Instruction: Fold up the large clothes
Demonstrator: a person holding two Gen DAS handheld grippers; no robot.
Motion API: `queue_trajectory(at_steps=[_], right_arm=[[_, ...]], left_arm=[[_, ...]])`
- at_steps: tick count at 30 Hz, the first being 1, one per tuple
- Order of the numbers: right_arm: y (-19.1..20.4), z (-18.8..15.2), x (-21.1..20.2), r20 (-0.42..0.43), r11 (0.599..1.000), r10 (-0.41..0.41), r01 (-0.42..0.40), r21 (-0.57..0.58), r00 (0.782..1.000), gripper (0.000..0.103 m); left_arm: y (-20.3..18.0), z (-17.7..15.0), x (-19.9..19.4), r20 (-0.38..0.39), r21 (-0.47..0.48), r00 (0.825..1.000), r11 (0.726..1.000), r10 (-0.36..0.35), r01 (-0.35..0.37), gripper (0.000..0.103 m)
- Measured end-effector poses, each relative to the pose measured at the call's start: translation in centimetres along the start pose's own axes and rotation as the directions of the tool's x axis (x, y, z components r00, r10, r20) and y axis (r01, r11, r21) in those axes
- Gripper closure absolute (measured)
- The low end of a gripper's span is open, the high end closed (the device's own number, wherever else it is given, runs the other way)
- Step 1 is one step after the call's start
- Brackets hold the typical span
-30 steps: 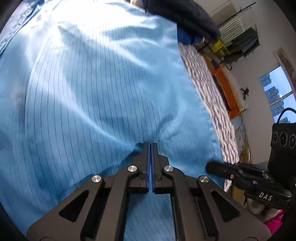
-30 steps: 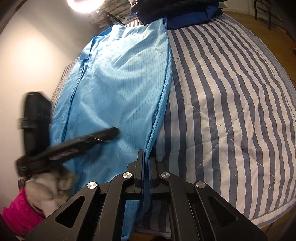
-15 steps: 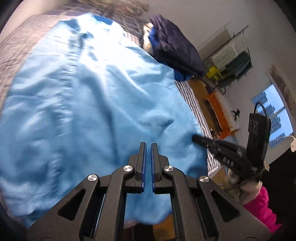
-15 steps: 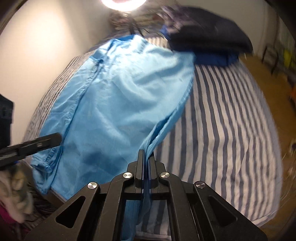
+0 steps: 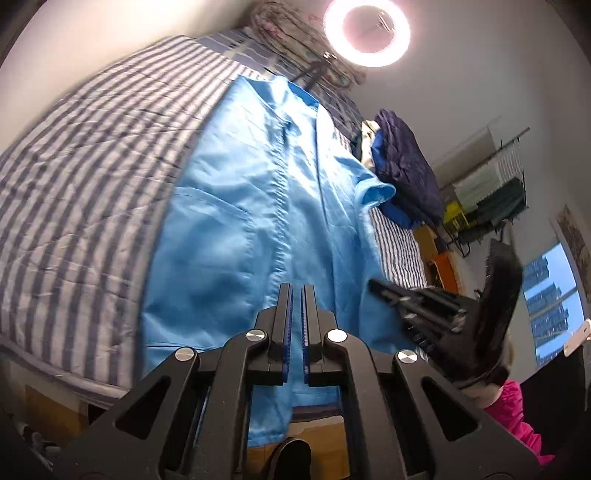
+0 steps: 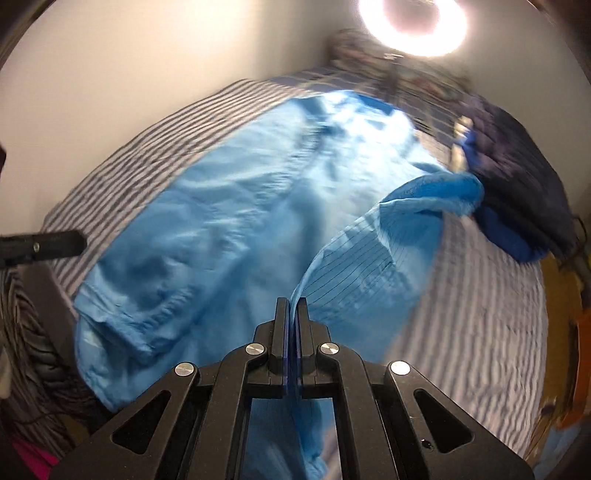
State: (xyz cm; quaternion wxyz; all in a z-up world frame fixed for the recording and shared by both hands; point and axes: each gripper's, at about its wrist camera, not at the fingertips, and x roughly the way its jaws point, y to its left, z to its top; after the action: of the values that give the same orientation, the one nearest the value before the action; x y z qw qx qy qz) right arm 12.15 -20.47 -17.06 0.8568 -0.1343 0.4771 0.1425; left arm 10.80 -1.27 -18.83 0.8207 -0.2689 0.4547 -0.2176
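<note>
Garment [image 6: 229, 236] edge pinched in right tongs [image 6: 291, 314].

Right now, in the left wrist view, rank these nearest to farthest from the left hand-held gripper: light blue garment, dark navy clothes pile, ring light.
1. Light blue pinstriped garment: spread on the striped bed directly ahead of the left hand-held gripper, its hem hanging below the shut jaws.
2. Dark navy pile of clothes: farther up the bed, to the right.
3. Glowing ring light: farthest, beyond the bed's far end.
</note>
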Motion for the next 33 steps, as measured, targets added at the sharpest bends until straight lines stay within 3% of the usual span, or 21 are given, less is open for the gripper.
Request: queue_trajectory(at_steps=[3,6,8,10,14,18,21,24,27,30,32,33], right_arm=[[3.2,0.1,2.7,-0.056,0.996,0.029,-0.034,-0.079,0.998,0.102],[4.5,-0.3,5.1,-0.108,0.994,0.071,-0.079,-0.077,0.992,0.102],[4.4,-0.5,6.0,-0.127,0.991,0.122,-0.129,-0.048,0.984,0.101],[3.4,-0.5,5.8,-0.127,0.984,0.178,-0.178,0.007,0.976,0.094],[-0.2,-0.8,2.7,-0.047,0.948,0.292,-0.283,0.147,0.955,0.093],[-4.9,-3.1,-1.6,0.047,0.919,0.281,-0.283,0.275,0.959,0.084],[-7.3,-5.9,-3.4,0.047,0.911,0.238,-0.24,0.336,0.97,0.084],[-7.9,-8.7,-4.0,0.021,0.907,0.218,-0.21,0.365,0.976,0.084],[-7.8,-11.0,-3.4,-0.003,0.897,0.242,-0.222,0.382,0.97,0.084],[-7.7,-12.6,-2.3,-0.014,0.858,0.317,-0.281,0.43,0.948,0.084],[-7.6,-13.2,-1.9,-0.01,0.843,0.337,-0.298,0.447,0.941,0.079],[-7.6,-13.5,-1.9,-0.001,0.837,0.343,-0.305,0.454,0.939,0.07]], left_arm=[[1.2,0.1,-0.3,0.008,-0.018,1.0,1.0,0.008,-0.008,0.103],[2.1,-0.1,-0.5,0.014,-0.036,1.0,0.999,0.018,-0.017,0.103],[2.5,-0.1,-0.4,0.009,-0.043,1.0,0.999,0.02,-0.02,0.103],[2.3,-0.4,-0.4,0.005,-0.033,1.0,0.999,0.025,-0.025,0.103],[1.4,-1.1,0.3,-0.02,0.008,0.999,1.0,0.025,-0.025,0.103],[0.5,-2.2,0.9,-0.069,0.036,0.998,0.999,0.014,-0.012,0.103],[0.3,-2.8,1.1,-0.086,0.06,0.996,0.998,0.029,-0.024,0.099],[0.8,-3.4,1.4,-0.102,0.053,0.994,0.998,0.027,-0.022,0.071],[1.0,-3.6,1.8,-0.123,0.044,0.992,0.999,0.022,-0.016,0.071],[0.6,-3.6,2.3,-0.144,0.047,0.989,0.999,0.007,-0.001,0.071],[0.2,-3.4,2.7,-0.151,0.054,0.988,0.998,-0.001,0.009,0.071],[-0.1,-3.2,3.0,-0.157,0.06,0.988,0.998,-0.005,0.015,0.071]])
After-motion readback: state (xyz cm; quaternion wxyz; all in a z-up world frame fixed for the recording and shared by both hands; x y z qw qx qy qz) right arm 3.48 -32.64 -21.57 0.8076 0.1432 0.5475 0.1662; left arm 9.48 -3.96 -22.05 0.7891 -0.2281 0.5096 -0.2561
